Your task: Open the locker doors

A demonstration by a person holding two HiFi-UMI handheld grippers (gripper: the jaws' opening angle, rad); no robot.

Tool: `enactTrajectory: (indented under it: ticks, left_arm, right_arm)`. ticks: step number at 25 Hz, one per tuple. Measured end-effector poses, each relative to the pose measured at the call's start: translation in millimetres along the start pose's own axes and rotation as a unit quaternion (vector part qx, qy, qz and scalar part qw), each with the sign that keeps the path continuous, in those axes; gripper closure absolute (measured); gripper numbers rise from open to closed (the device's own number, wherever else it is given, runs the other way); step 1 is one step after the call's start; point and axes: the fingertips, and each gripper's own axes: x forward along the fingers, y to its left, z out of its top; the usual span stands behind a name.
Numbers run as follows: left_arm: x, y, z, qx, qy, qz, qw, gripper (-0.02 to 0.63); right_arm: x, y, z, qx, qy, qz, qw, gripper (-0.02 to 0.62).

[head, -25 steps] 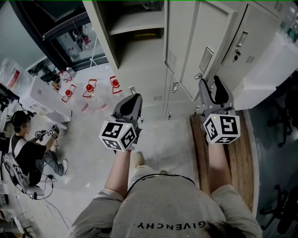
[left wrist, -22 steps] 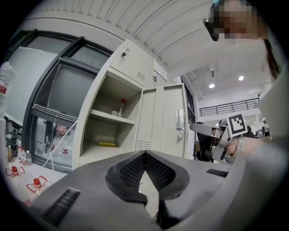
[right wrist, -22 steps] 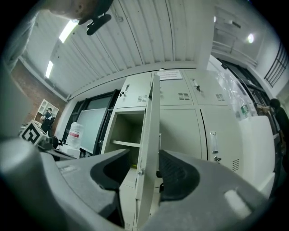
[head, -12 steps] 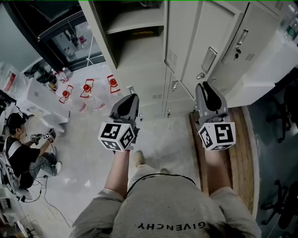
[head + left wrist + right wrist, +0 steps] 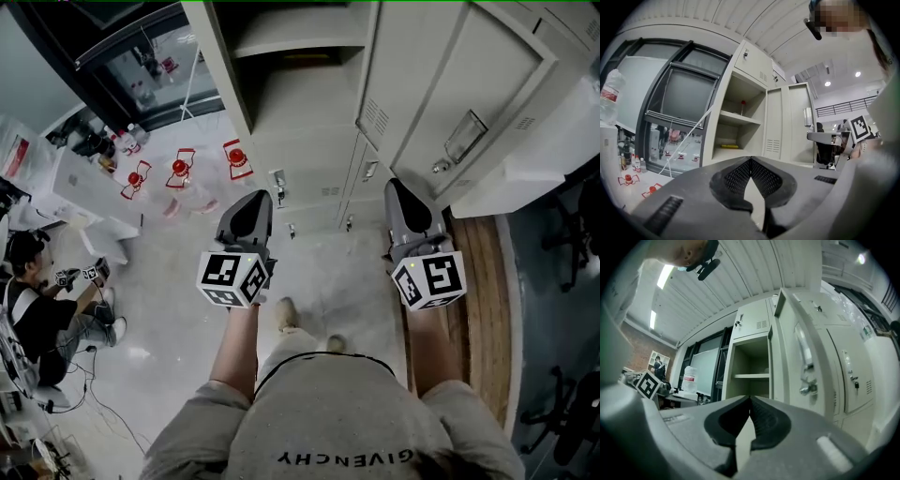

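The beige lockers [image 5: 375, 112] fill the top of the head view. One upper compartment [image 5: 291, 56] stands open with a shelf inside; it also shows in the left gripper view [image 5: 740, 126] and the right gripper view [image 5: 750, 362]. To its right a door with a metal handle [image 5: 466, 137] [image 5: 805, 366] hangs swung out. My left gripper [image 5: 247, 208] [image 5: 750, 160] is shut and empty, short of the lower lockers. My right gripper [image 5: 401, 195] [image 5: 750, 398] has just closed; its jaws are shut on nothing, below and left of that handle, apart from it.
A person [image 5: 37, 309] sits on the floor at far left amid cables. Red-capped bottles [image 5: 178, 171] stand on the floor by the lockers. A wooden platform [image 5: 480, 272] lies under my right arm. A white box [image 5: 548, 141] and office chairs [image 5: 572, 234] crowd the right.
The right gripper's jaws went from wide open to shut. Both grippers drew back and lower from the lockers, and the view shifted so the lockers sit further right.
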Motion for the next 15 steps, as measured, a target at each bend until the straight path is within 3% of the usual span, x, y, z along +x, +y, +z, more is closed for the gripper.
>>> enactTrajectory:
  ticks: [9, 15]
  left_arm:
    - [-17, 80, -32, -0.015, 0.024, 0.028, 0.9992, 0.607]
    - [-20, 132, -57, -0.033, 0.036, 0.038, 0.9981, 0.607]
  right_arm:
    - [68, 69, -70, 0.062, 0.052, 0.066, 0.995, 0.592]
    - [111, 110, -123, 0.083, 0.088, 0.088, 0.989, 0.584]
